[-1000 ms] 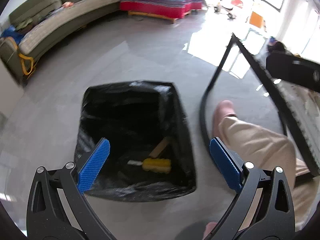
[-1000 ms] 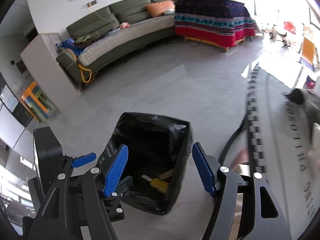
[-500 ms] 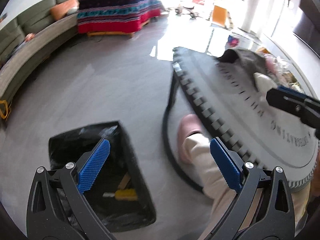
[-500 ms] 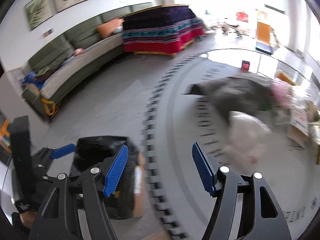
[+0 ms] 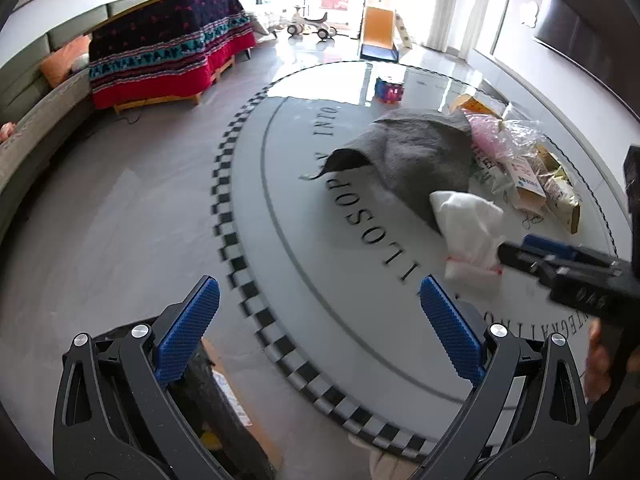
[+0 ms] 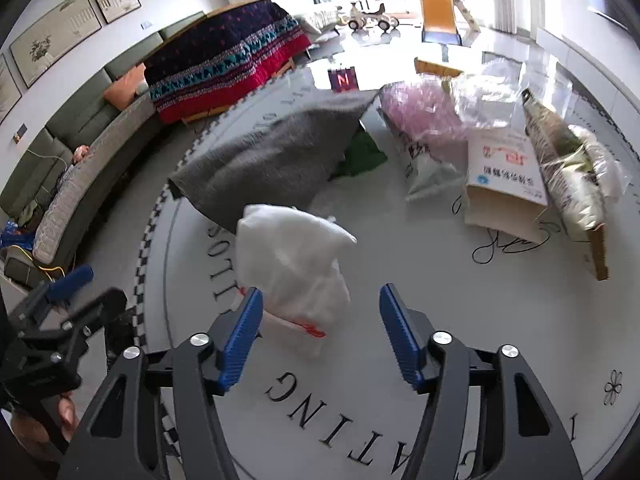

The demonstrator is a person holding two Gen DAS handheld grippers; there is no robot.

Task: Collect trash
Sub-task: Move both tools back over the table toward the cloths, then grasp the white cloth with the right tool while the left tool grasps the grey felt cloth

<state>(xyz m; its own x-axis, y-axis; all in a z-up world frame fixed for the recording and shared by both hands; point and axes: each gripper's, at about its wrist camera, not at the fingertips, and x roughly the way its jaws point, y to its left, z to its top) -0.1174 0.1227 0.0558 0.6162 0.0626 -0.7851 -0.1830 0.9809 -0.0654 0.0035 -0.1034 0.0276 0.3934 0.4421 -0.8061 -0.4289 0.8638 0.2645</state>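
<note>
A crumpled white plastic bag lies on the round grey table, just beyond my right gripper, which is open and empty with its blue pads on either side of the bag's near end. The bag also shows in the left wrist view. My left gripper is open and empty above the table's checkered edge. The black-lined trash bin is partly seen low behind its left finger. More trash lies further back: a pink bag, a paper bag, a foil packet.
A grey cloth lies behind the white bag, with a green item under it. A small coloured box stands at the table's far side. A green sofa and a bed with a patterned cover lie beyond.
Both grippers have swung from over the trash bin on the floor up to the round table. My right gripper now faces the white bag closely. Both stay open.
</note>
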